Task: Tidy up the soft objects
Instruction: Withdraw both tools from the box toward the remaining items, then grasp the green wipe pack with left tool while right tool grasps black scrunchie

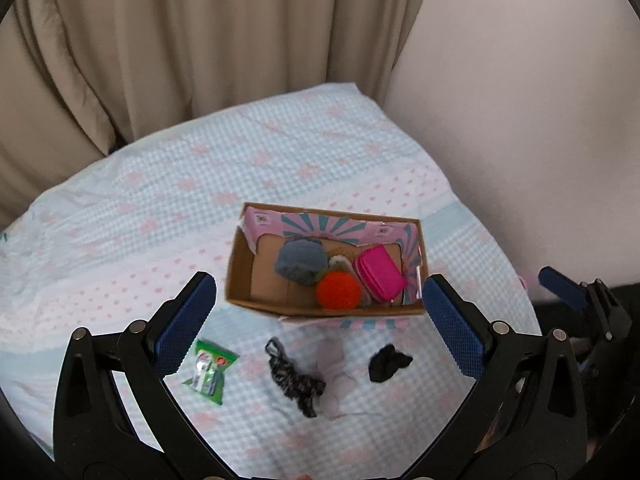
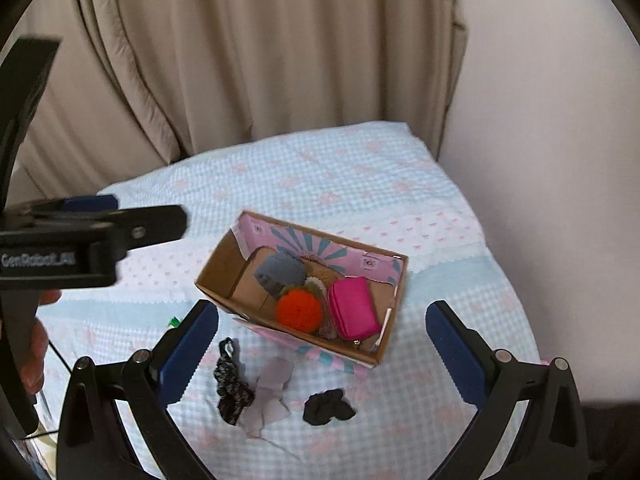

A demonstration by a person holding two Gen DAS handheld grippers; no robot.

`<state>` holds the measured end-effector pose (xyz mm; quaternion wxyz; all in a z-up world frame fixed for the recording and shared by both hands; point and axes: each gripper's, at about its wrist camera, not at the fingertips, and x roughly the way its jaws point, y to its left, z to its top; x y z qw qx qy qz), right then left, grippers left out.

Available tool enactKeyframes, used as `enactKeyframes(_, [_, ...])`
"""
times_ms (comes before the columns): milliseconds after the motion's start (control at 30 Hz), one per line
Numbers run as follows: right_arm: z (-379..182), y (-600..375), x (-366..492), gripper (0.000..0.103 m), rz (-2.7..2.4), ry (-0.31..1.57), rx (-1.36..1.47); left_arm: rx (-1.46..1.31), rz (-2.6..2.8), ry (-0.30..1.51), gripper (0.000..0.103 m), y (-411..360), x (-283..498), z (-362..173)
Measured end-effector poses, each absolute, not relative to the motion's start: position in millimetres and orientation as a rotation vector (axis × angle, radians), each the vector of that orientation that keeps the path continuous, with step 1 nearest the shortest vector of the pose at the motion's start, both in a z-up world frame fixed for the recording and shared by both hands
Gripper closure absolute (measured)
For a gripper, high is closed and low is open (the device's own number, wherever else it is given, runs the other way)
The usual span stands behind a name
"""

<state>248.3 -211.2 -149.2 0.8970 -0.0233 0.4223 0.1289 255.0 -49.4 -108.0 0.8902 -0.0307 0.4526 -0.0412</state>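
Note:
An open cardboard box sits on the bed and holds a grey knit ball, an orange pom-pom and a pink pouch. In front of it lie a patterned black hair tie, a sheer pale cloth, a black scrunchie and a green packet. My left gripper hangs open above these items. My right gripper is open too, holding nothing.
The bed is covered with a pale blue and pink checked blanket. Beige curtains and a white wall stand behind it. The left gripper's body and a hand fill the right wrist view's left side.

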Motion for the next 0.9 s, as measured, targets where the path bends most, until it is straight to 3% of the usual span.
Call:
enactKeyframes(500, [-100,-168,130,0.0,0.066,0.77,0.045,-0.01,-0.165,0.864,0.0,33,138,-86])
enactKeyframes(900, [-107,-119,74,0.0,0.001,0.678,0.072,0.061,-0.221,0.824,0.0,74,103,-110])
